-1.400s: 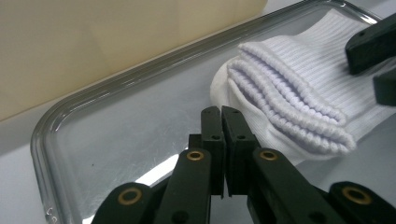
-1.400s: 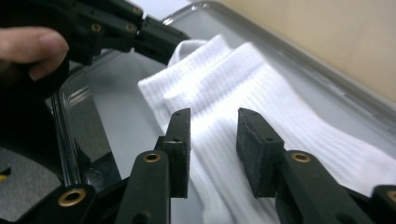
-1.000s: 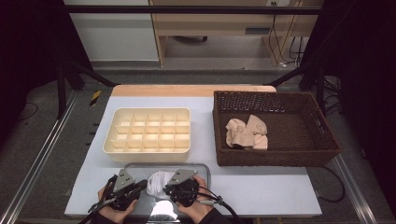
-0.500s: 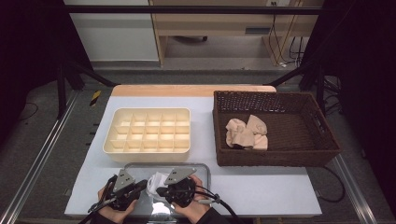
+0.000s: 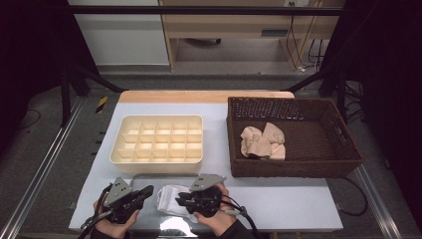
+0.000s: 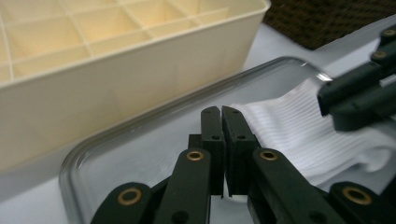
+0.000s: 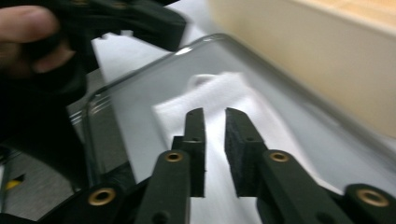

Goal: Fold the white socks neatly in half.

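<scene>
Both grippers are over the clear tray at the near edge of the desk, and the white sock lies folded in that tray, between them; the left gripper has its jaws pressed together with nothing visibly caught, the sock's ribbed edge just beside its tips; the right gripper has just been opening, a narrow gap now showing between its jaws, nothing pinched, the sock lying below and beyond them. The step in hand looks like tidying the sock for a cell of the cream organiser; to do it well, I'd say open the left jaws before going in, take one layer's edge only, and keep the other gripper pinning the fold so it doesn't spring; beige socks wait in the wicker basket.
</scene>
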`<state>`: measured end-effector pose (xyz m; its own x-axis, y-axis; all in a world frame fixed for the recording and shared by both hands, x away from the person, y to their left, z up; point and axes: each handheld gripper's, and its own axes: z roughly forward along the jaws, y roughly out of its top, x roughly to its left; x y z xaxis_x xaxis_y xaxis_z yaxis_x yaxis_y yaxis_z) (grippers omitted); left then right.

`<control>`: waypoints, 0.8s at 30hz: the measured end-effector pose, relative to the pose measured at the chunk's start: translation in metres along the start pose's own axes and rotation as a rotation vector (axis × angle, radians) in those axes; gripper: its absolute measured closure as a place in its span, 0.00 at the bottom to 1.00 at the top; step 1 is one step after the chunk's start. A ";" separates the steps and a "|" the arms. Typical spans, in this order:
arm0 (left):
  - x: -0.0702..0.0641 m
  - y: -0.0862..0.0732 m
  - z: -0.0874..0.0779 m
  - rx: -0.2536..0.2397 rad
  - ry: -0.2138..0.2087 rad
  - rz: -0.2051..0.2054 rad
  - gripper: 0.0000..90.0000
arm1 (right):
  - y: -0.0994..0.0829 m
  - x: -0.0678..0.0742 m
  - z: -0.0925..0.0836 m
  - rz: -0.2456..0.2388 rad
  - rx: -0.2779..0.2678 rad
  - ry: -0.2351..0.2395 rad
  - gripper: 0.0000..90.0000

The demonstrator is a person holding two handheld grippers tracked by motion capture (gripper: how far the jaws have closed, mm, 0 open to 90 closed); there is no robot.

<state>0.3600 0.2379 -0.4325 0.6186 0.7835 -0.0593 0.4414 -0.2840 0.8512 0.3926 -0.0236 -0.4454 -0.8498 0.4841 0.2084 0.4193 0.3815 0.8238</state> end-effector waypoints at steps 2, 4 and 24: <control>-0.012 -0.001 0.008 0.036 -0.032 0.037 0.97 | -0.008 -0.008 -0.013 0.026 0.017 -0.039 0.92; -0.015 -0.002 0.012 0.054 -0.039 0.048 0.96 | -0.018 -0.011 -0.015 0.035 0.044 -0.053 0.93; -0.004 -0.009 0.021 0.144 0.076 0.065 0.88 | -0.046 -0.017 -0.029 0.095 0.057 -0.156 0.62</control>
<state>0.3674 0.2253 -0.4510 0.6003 0.7989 0.0373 0.4940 -0.4071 0.7683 0.3780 -0.0723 -0.4717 -0.7478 0.6343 0.1958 0.5161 0.3700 0.7725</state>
